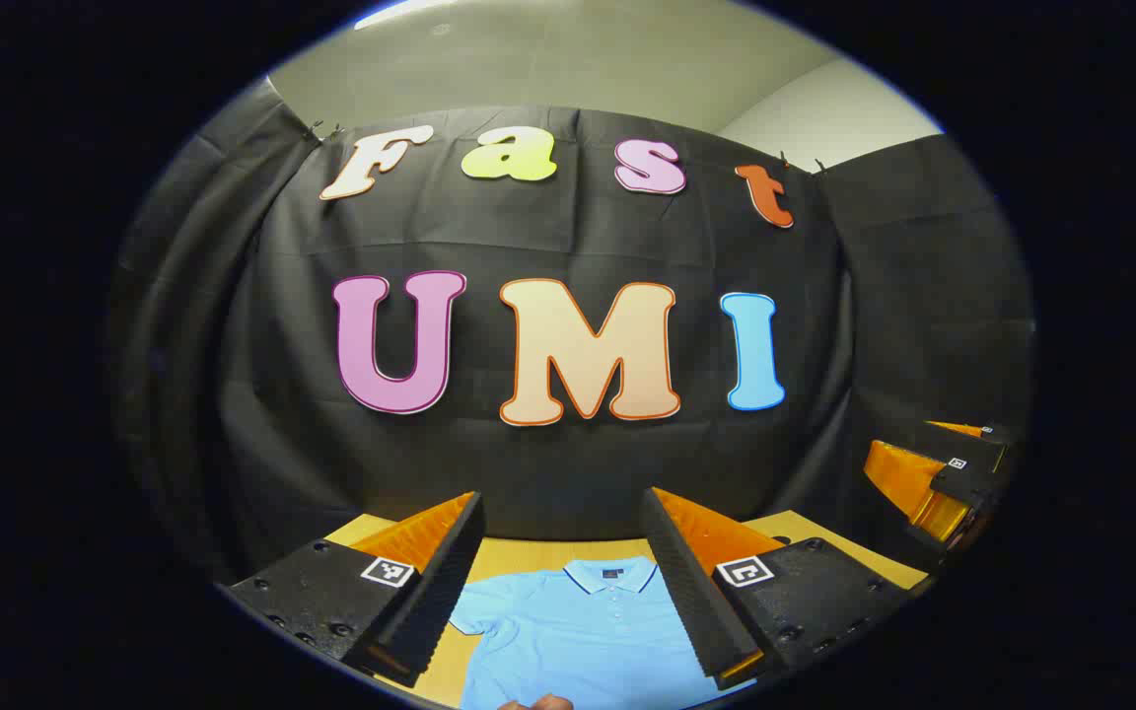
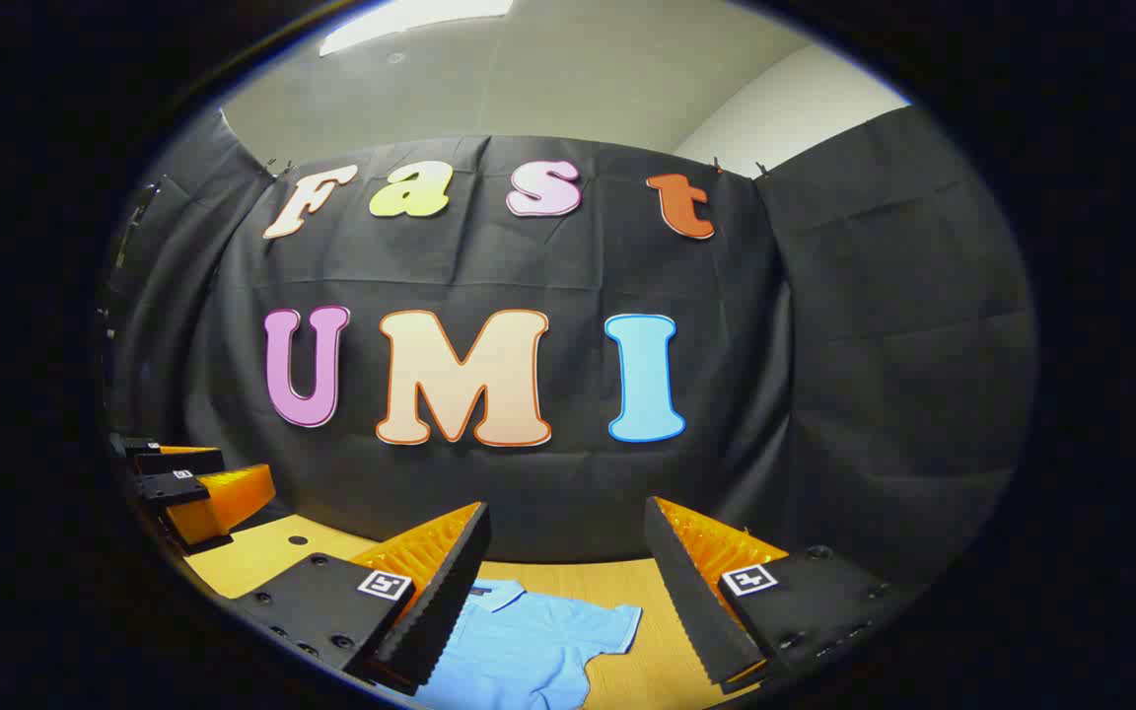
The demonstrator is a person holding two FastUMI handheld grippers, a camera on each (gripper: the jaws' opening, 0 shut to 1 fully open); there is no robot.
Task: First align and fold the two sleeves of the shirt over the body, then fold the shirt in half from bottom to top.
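Black cloth wall [image 1: 568,473] backs the wooden bench [image 2: 262,557], where the blue shirt [image 1: 578,631] lies flat, collar toward the wall. Left gripper [image 1: 568,582] and right gripper [image 2: 568,592] hang above it, jaws spread apart, holding nothing.

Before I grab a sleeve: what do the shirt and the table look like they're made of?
Shirt: light blue, matte, probably a soft knit polo fabric, judging by the ribbed collar, button placket and gentle creases. Table: pale wood or wood-look laminate, smooth finish, with faint grain; which of the two is unclear.
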